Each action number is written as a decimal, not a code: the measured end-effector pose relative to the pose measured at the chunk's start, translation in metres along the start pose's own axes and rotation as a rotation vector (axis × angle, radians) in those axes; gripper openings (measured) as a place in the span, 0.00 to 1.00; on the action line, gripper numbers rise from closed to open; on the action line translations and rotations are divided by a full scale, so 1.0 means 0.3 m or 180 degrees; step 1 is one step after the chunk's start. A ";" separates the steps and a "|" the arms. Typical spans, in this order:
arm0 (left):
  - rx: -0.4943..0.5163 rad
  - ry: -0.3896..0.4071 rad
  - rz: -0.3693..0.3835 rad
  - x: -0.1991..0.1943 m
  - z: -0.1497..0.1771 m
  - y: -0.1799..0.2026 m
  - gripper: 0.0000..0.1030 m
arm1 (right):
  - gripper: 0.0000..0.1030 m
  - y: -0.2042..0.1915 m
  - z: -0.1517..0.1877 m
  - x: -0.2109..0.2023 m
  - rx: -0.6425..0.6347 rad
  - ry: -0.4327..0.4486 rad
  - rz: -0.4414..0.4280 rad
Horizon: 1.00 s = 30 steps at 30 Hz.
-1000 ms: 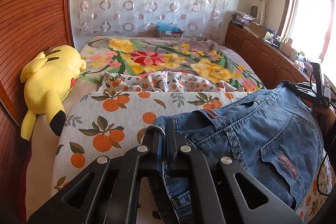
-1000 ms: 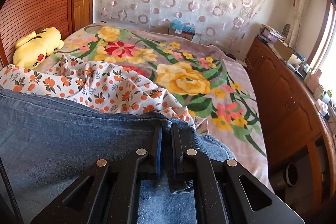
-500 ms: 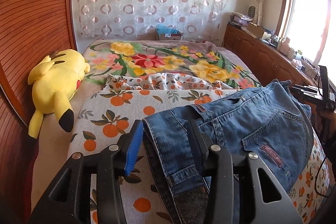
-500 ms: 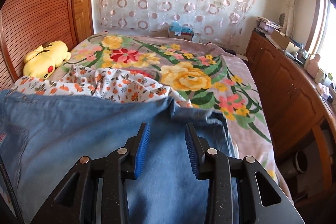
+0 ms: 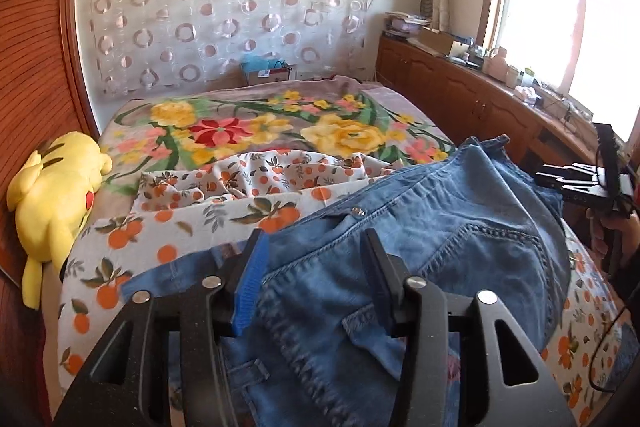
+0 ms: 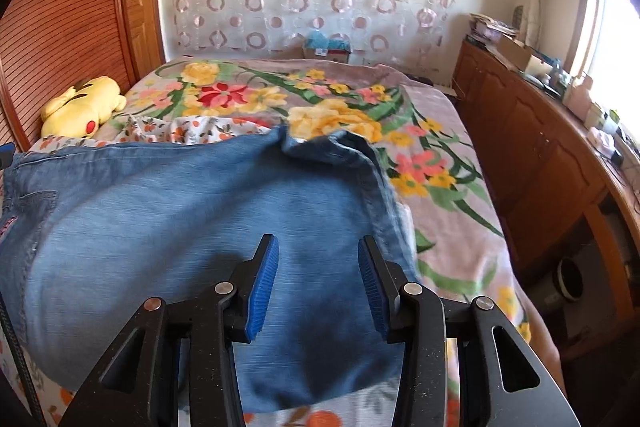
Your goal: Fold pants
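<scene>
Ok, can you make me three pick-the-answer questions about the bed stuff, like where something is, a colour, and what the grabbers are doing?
1. Where is the stuffed toy?
A. on the cabinet
B. at the bed's left edge by the wooden wall
C. on the jeans

2. What colour are the jeans?
A. blue
B. black
C. red

3. How are the left gripper and right gripper?
A. both shut on jeans
B. one open, one shut
C. both open

Answers: 1 B, it lies beside the wood panelling; 2 A, the denim is blue; 3 C, their fingers stand apart, pinching nothing.
</scene>
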<state>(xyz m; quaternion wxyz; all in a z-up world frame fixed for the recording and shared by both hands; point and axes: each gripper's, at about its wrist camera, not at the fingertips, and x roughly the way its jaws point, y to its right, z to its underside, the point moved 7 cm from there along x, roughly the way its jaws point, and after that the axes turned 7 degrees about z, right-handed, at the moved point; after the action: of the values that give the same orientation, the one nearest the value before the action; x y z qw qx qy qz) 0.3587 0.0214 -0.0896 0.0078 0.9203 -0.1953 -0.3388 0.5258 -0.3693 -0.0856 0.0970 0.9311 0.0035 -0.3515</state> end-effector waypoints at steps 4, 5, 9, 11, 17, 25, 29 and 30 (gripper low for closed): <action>0.0060 -0.0075 -0.0034 0.072 -0.026 0.031 0.69 | 0.42 0.008 -0.040 0.023 0.0060 -0.0017 -0.0014; 0.0049 -0.0060 -0.0020 0.081 -0.031 0.035 0.75 | 0.42 0.005 -0.050 0.034 0.0050 -0.0030 -0.0023; 0.0065 -0.0096 -0.0029 0.113 -0.029 0.047 0.77 | 0.42 -0.005 -0.100 0.089 -0.0063 -0.0083 0.0005; 0.0058 -0.0120 -0.0040 0.127 -0.015 0.048 0.77 | 0.42 -0.010 -0.134 0.122 -0.0073 -0.0108 -0.0026; 0.0023 -0.0122 -0.0024 0.140 0.008 0.049 0.77 | 0.42 -0.015 -0.211 0.204 -0.0160 -0.0082 -0.0073; -0.0071 -0.0010 -0.0024 0.126 0.013 0.034 0.77 | 0.24 -0.031 -0.231 0.283 -0.0405 -0.0072 0.0048; -0.0104 -0.0001 -0.0005 0.124 0.018 0.034 0.77 | 0.05 -0.020 -0.267 0.299 -0.0395 -0.0026 0.0125; -0.0105 -0.0005 0.0000 0.124 0.019 0.034 0.77 | 0.05 -0.012 -0.274 0.302 -0.0384 -0.0002 0.0175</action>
<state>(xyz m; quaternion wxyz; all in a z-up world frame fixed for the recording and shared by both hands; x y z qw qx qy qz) 0.3774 -0.0010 -0.1156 0.0228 0.9198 -0.1898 -0.3427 0.6474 -0.3562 -0.0853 0.1626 0.9232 -0.0010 -0.3482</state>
